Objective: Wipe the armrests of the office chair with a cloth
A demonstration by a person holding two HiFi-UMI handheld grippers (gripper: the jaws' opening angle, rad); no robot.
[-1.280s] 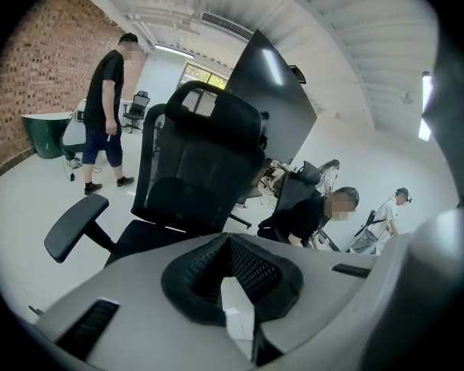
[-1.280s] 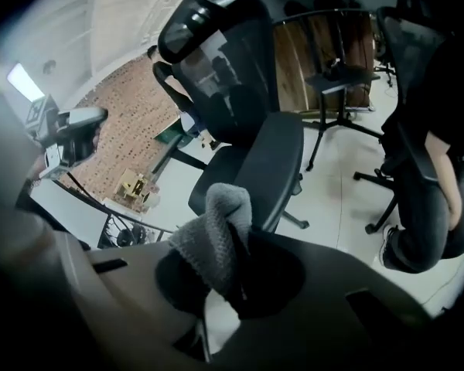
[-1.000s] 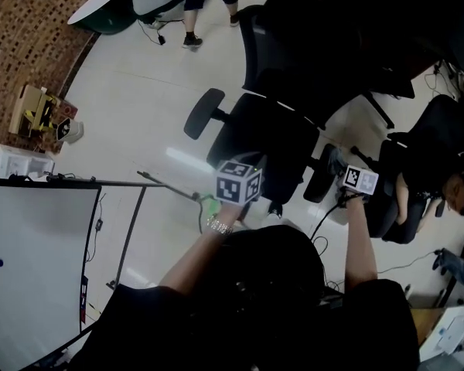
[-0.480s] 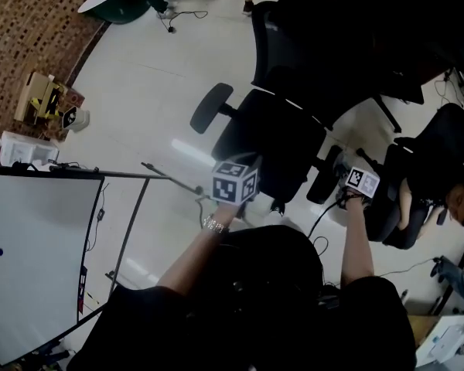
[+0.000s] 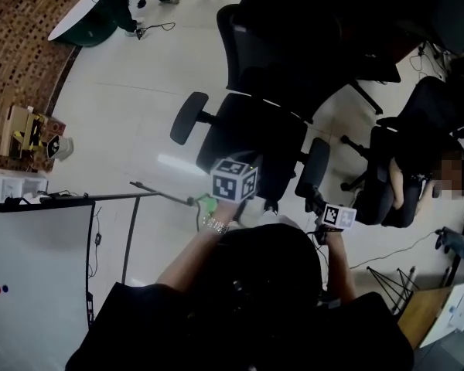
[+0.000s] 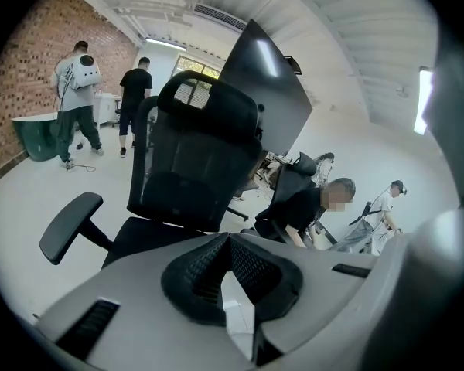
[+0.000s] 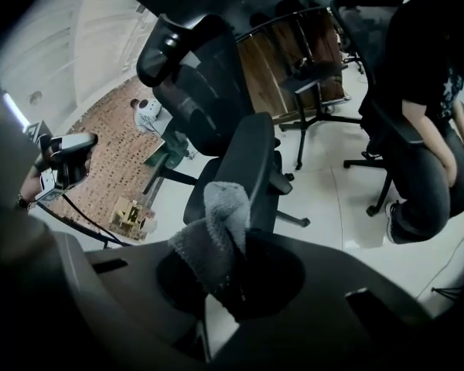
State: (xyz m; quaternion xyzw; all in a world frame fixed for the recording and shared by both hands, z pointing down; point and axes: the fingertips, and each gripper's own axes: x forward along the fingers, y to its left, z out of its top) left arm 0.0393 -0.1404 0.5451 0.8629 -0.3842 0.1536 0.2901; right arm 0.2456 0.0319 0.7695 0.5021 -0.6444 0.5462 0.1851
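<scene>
Looks early in the job: shows no wiped patch on either armrest, though hard to judge on black plastic. Clamps a grey, fluffy cloth (image 7: 216,234) in the right gripper (image 7: 224,284), with jaws closed on its bunched fold, just short of the near armrest (image 7: 251,168), a long, smooth, rounded black pad. Carries nothing in the left gripper (image 6: 230,277), with ribbed pads (image 6: 199,277) pressed together at the tips. Leaves the far armrest (image 5: 189,117) of the dark, curved-backed office chair (image 5: 263,130) well apart from both, likely untouched.
</scene>
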